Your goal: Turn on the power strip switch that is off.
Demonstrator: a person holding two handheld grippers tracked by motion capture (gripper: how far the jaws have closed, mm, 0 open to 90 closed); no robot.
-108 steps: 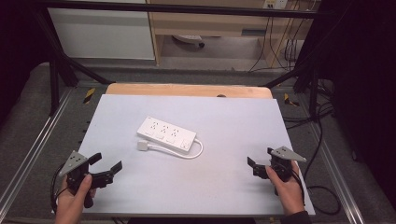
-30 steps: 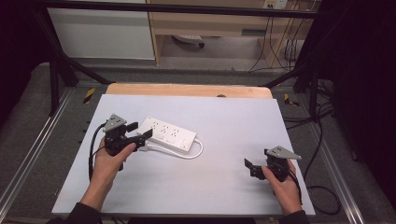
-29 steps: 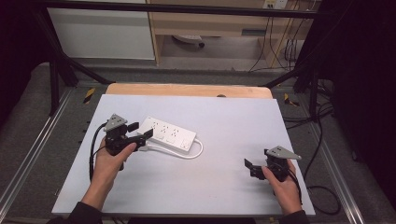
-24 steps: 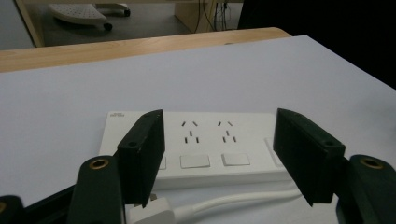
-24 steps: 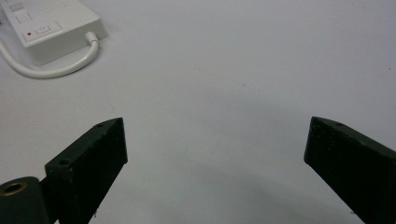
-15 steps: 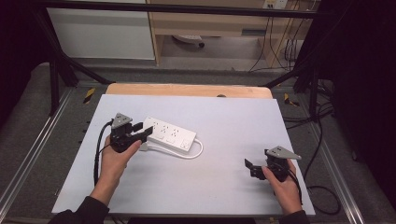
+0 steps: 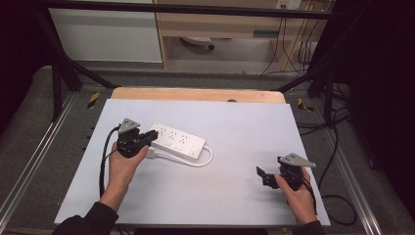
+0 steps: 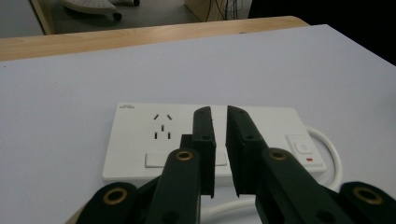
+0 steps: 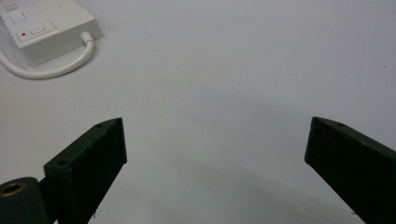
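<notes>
A white power strip [image 7: 178, 142] lies flat near the middle of the white table [image 7: 235, 122], its white cable [image 7: 203, 159] looping back along its near side. My left gripper [image 7: 149, 138] sits at the strip's left end, held by a hand. In the left gripper view the strip [image 8: 149, 135] lies just beyond the gripper [image 8: 219, 112], whose jaws stand almost together with a thin slit and nothing seen between them. My right gripper [image 7: 263, 175] rests at the front right, open. In the right gripper view the gripper [image 9: 215, 126] has bare table between its jaws, with the strip's switch end [image 9: 46, 28] far off.
A wooden board edge [image 7: 195, 94] runs along the table's back. Metal frame rails [image 7: 44, 147] flank both sides. Loose cables [image 7: 337, 196] lie on the floor at the right. A white cabinet [image 7: 107, 34] stands behind.
My left gripper has travelled from the front left corner to the strip's left end and its jaws have come together. In the last second it edged right. The right gripper stayed put.
</notes>
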